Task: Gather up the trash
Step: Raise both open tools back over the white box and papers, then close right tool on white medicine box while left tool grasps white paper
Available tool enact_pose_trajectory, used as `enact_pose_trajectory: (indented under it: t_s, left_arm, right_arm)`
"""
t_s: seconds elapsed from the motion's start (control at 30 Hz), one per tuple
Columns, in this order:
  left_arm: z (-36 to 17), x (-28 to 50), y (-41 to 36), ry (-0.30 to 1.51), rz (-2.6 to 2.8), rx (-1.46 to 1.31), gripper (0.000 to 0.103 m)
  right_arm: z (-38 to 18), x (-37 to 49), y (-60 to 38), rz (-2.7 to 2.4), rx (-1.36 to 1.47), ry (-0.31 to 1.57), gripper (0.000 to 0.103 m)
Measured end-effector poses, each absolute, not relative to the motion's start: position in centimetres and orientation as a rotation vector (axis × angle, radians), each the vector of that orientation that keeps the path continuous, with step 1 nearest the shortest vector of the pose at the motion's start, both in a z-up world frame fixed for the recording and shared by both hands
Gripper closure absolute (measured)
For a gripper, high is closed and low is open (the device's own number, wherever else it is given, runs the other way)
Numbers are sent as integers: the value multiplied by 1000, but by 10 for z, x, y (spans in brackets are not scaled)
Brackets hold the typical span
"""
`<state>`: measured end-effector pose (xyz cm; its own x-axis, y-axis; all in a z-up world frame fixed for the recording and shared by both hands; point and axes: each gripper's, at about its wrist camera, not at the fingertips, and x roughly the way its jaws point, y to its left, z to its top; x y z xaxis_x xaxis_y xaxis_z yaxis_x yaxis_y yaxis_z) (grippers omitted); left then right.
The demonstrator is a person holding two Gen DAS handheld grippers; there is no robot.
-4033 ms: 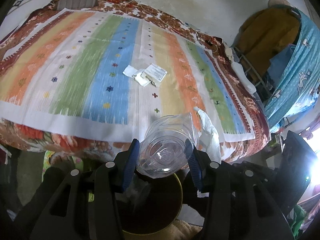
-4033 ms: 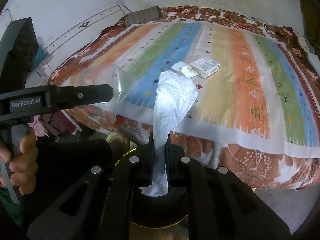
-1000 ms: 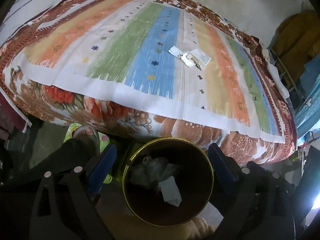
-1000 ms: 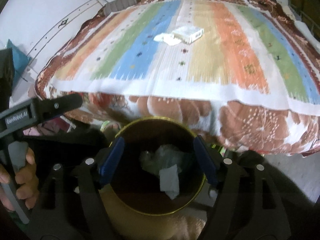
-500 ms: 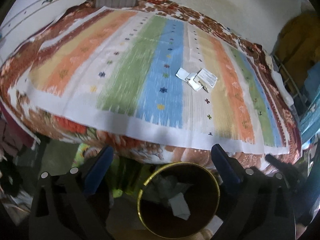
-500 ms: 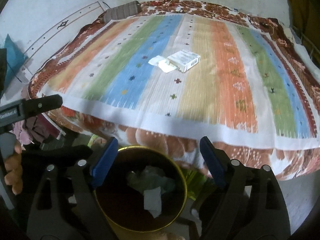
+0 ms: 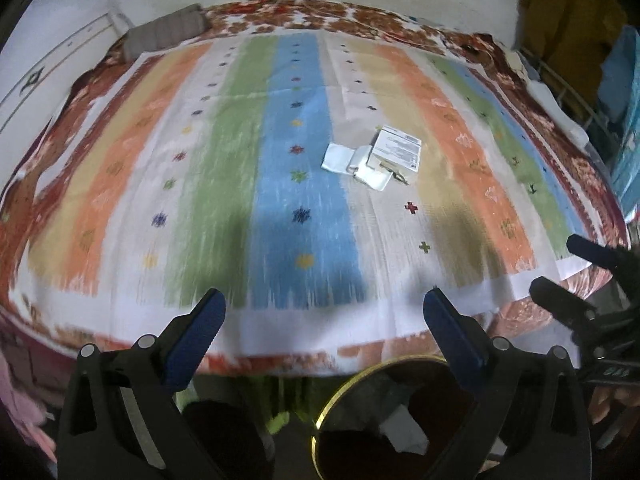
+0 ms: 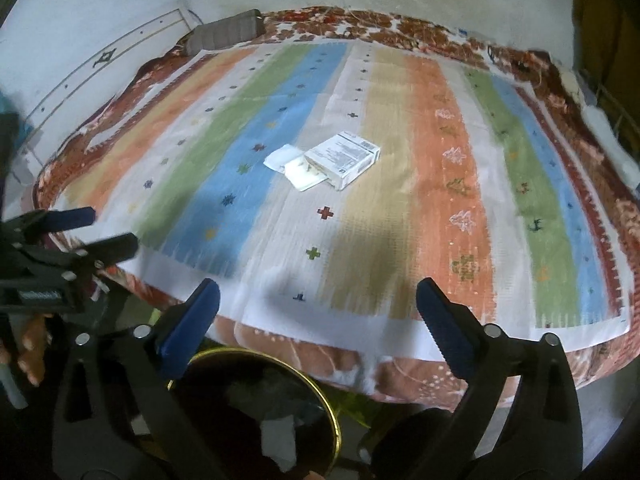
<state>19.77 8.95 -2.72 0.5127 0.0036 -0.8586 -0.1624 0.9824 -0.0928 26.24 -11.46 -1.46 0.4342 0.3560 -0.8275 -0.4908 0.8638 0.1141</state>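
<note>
While both hands hovered over the bin (image 7: pixel 360 392), I had the left gripper (image 7: pixel 324 322) and right gripper (image 8: pixel 318 312) spread wide and empty, the right's jaws just opened, ready for the box (image 8: pixel 342 156) and wrappers (image 8: pixel 298 170) beyond it, mid-bed (image 8: pixel 460 200).

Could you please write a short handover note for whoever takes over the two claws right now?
Left claw: open, empty. Right claw: open, empty; its jaws have just been opening.
Bin: on the floor at the bed's near edge, with some trash already inside.
Left to collect: small printed box and white paper scraps, clustered mid-bedspread.
Next, probably: reach both claws forward to that cluster.
</note>
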Motion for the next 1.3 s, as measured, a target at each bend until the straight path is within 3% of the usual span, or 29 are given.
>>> enact_pose_trajectory:
  t_s: [1.3]
  left_arm:
    - [-101, 339, 107, 979, -177, -6, 7]
  right_arm:
    - [-82, 452, -44, 415, 170, 1134, 9]
